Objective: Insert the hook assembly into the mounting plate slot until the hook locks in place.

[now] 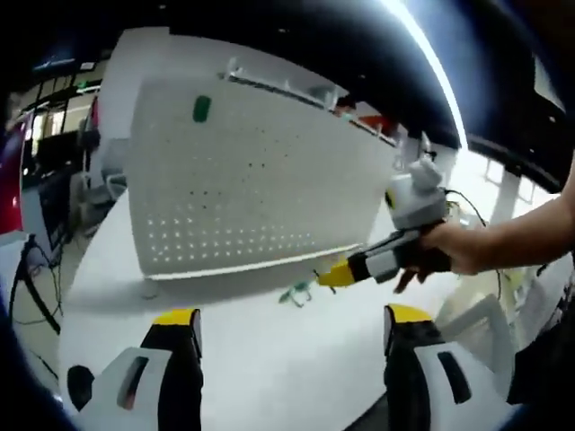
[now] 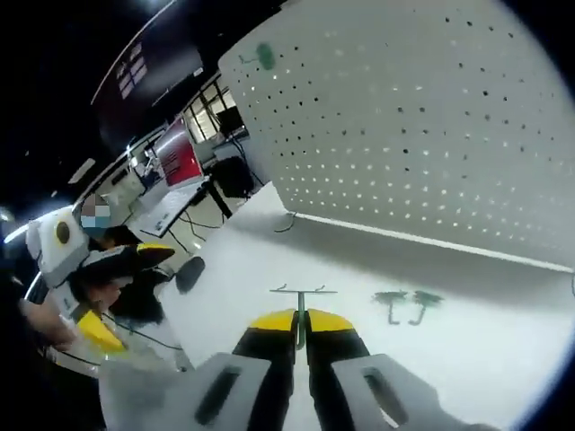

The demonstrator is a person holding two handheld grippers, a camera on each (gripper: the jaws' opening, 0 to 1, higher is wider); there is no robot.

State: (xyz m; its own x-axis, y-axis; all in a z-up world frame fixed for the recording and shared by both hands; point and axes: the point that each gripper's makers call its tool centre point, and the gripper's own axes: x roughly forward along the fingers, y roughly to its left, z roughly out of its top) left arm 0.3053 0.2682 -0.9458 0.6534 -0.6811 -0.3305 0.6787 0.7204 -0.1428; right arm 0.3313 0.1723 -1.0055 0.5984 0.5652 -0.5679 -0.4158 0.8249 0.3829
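The right tool [image 2: 300, 321] has its yellow-tipped jaws pressed together on a thin green wire hook [image 2: 302, 296], whose crossbar sticks out just past the tips. In the left gripper view that same tool [image 1: 334, 275] comes in from three o'clock, held in a person's hand [image 1: 454, 251], its tip down near the white surface [image 1: 260, 359] at the foot of the board. The left tool [image 1: 292, 316] stands with its jaws wide apart, nothing between them, hovering over bare surface.

The white pegboard [image 1: 252, 180] stands upright at twelve o'clock, tilted in the picture, with a small green piece [image 1: 202, 109] fixed near its upper left corner. In the right gripper view the pegboard [image 2: 431, 126] rises at one o'clock. Two more green hooks [image 2: 407, 302] lie on the surface [image 2: 269, 260] at two o'clock of the right tool, just in front of the board's lower edge. In the left gripper view a blurred green hook [image 1: 296, 293], perhaps one of those, lies just beside the right tool's tip.
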